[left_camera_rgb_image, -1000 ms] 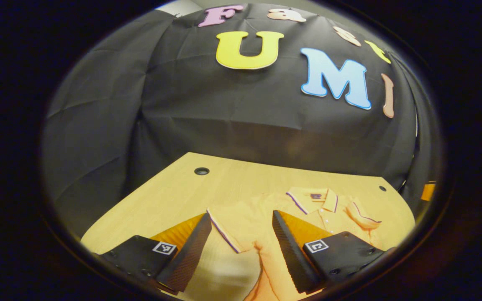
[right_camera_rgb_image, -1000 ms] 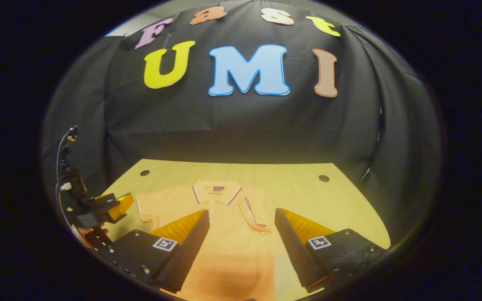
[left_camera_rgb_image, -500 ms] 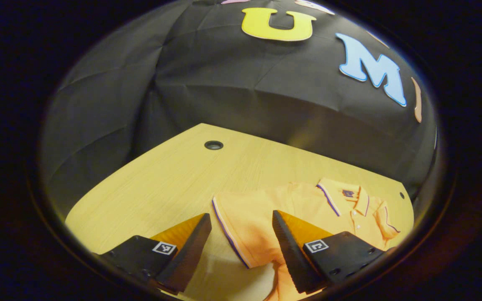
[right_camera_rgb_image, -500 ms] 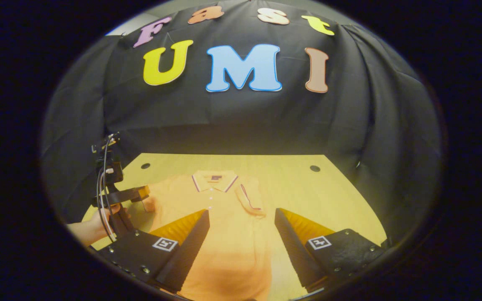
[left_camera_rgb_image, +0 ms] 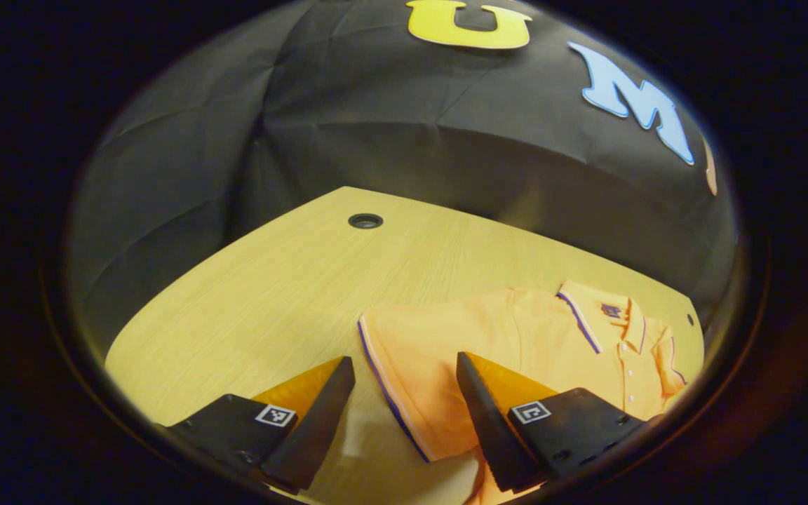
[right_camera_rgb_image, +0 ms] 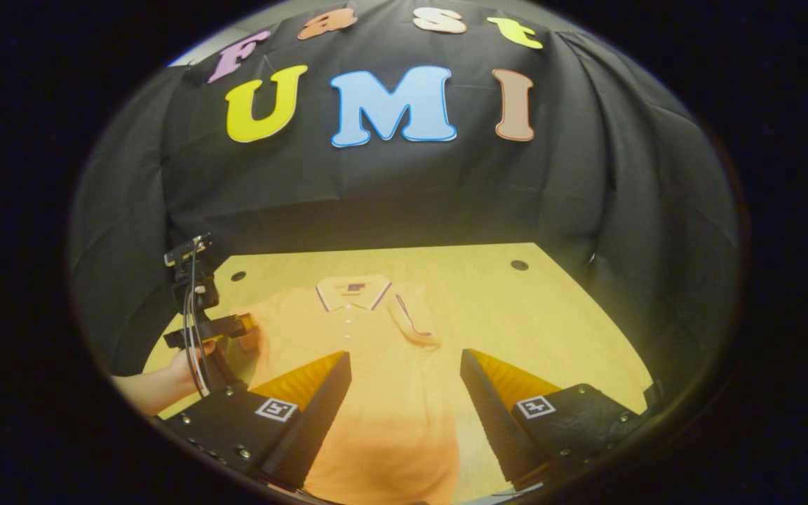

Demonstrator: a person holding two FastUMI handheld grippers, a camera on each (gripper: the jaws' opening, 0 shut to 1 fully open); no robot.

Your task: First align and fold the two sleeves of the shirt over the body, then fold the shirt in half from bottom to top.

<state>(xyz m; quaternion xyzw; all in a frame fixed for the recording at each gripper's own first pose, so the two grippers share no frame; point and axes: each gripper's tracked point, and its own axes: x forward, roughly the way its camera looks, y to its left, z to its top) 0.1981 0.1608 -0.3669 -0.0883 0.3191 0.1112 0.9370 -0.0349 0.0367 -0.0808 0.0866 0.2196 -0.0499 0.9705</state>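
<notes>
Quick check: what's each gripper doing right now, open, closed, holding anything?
Left gripper: open, fingers straddling the shirt's left sleeve, nothing held.
Right gripper: open above the shirt, nothing held.

Matt cloth shirt (left_camera_rgb_image: 516, 344), wood-grain table (left_camera_rgb_image: 271, 294)

One orange polo shirt (right_camera_rgb_image: 376, 365) lies on one wooden worktop (right_camera_rgb_image: 558, 330), which has two round cable holes (right_camera_rgb_image: 519, 265). The shirt has two short sleeves, one (left_camera_rgb_image: 404, 358) spread flat and one (right_camera_rgb_image: 414, 324) folded over the body. Two grippers are present: left gripper (left_camera_rgb_image: 404, 421), right gripper (right_camera_rgb_image: 404, 414), each with two fingers (right_camera_rgb_image: 320, 407).
</notes>
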